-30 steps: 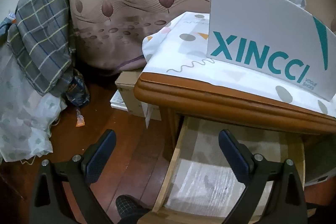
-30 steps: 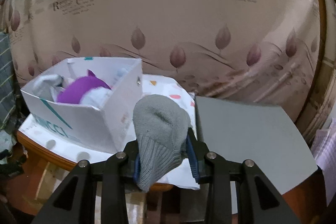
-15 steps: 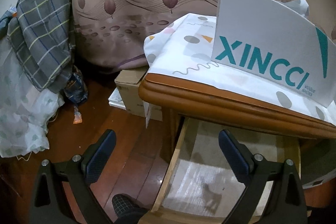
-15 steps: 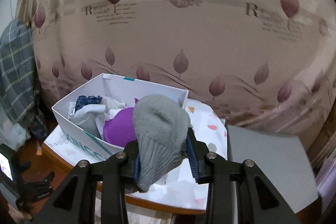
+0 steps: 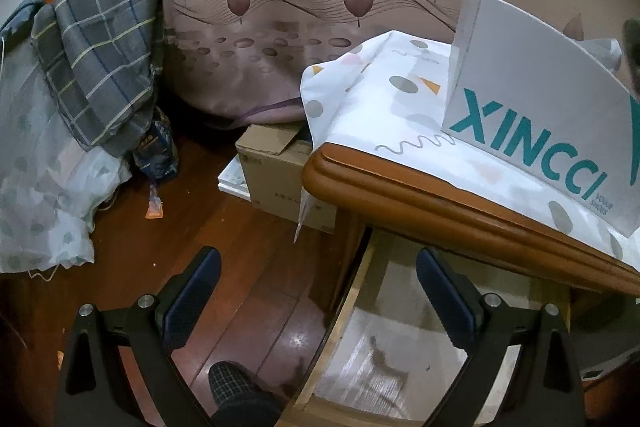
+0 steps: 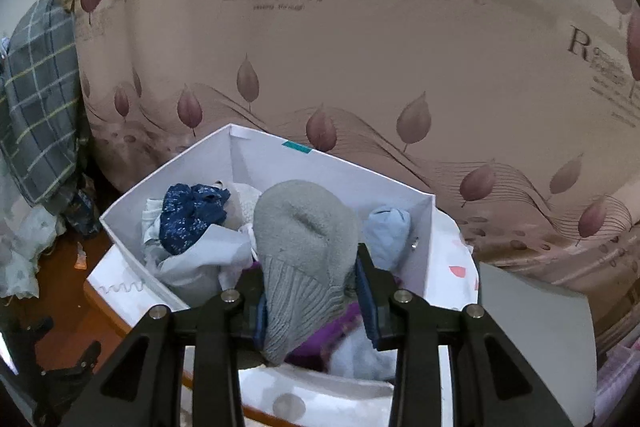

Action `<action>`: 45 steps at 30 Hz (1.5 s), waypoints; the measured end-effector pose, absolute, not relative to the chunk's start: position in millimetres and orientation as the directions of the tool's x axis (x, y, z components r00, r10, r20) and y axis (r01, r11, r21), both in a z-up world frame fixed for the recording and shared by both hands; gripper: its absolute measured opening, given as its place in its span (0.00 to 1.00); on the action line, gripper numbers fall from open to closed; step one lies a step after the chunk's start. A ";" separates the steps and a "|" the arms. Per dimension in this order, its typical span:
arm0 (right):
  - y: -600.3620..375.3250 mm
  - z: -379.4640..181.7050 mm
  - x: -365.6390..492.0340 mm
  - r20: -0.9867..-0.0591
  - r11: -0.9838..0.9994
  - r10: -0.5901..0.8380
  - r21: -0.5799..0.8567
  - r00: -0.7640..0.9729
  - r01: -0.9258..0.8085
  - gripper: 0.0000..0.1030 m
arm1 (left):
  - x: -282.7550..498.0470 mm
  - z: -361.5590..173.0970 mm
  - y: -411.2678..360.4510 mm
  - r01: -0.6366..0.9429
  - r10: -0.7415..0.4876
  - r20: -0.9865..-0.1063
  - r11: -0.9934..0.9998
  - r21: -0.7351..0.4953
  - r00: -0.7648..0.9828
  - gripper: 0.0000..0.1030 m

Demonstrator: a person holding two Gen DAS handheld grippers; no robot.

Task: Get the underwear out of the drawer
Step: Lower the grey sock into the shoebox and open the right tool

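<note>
The right claw is clamped on a grey garment, held at lower centre of the frame above the white box on the surface, so removal looks done and only the drop remains. The drawer shows bare lining beneath the wide-open, empty left claw. The garment stands upright, rounded end up.

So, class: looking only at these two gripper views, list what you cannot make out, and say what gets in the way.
- Right wrist view: the purple garment in the white box is mostly hidden behind the grey sock clamped in the right gripper.
- Left wrist view: the box's contents are hidden by its printed wall.
- Left wrist view: the drawer front is cut off by the bottom edge and the open left gripper; its back lies under the tabletop.
</note>
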State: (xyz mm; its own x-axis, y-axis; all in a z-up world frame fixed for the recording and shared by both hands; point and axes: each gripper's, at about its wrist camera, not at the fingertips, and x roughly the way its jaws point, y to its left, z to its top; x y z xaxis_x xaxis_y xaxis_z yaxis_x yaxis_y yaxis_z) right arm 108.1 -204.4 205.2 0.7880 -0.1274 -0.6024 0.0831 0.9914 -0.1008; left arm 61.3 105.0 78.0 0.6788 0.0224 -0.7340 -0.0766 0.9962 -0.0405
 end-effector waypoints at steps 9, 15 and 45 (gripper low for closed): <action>-183.7 186.2 156.4 -0.622 0.989 -0.143 -0.126 0.770 0.082 0.35 | 59.7 79.4 103.6 -0.064 0.019 -0.731 0.997 -0.034 0.682 0.95; -176.6 173.4 189.6 -0.662 0.990 -0.138 -0.119 0.737 0.078 0.36 | 59.6 79.2 102.0 -0.059 0.024 -0.731 0.998 -0.022 0.682 0.95; -192.9 234.7 87.2 -0.467 0.990 -0.117 0.021 0.877 0.143 0.78 | 55.1 75.4 92.3 -0.021 0.036 -0.720 0.999 0.030 0.693 0.95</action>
